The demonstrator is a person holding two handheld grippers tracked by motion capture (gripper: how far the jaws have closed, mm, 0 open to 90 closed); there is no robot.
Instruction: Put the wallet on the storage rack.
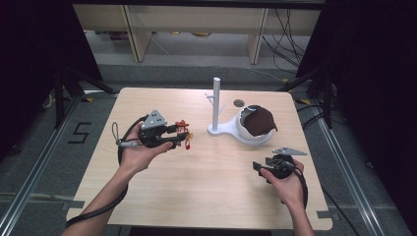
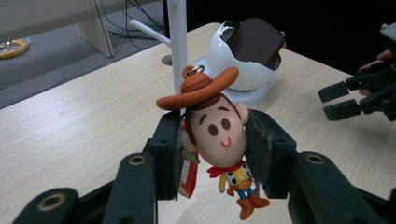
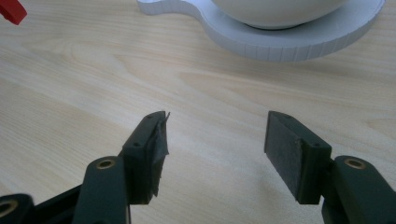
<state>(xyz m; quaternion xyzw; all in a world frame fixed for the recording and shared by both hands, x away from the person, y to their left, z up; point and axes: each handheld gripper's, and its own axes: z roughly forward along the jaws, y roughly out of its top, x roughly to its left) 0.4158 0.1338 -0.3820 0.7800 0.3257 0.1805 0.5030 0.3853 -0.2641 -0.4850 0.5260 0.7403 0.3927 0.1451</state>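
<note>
Left gripper view has the left gripper (image 2: pixel 212 154) clamped on the cowboy keychain's (image 2: pixel 218 135) rubbery head above the table (image 2: pixel 70 121), looks light and squishy, so hook the tiny top ring (image 2: pixel 192 71) on the white stand (image 2: pixel 178 28) behind, right gripper (image 3: pixel 212 154) empty and wide open

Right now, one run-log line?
left gripper: shut on cowboy keychain | right gripper: open, empty | white stand: upright

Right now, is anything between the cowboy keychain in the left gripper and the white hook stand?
Nothing visible blocks it. The left gripper is shut on the cowboy keychain, held above bare table. The white hook stand rises just beyond it, its side peg free. The right gripper waits open, off to the side.
</note>
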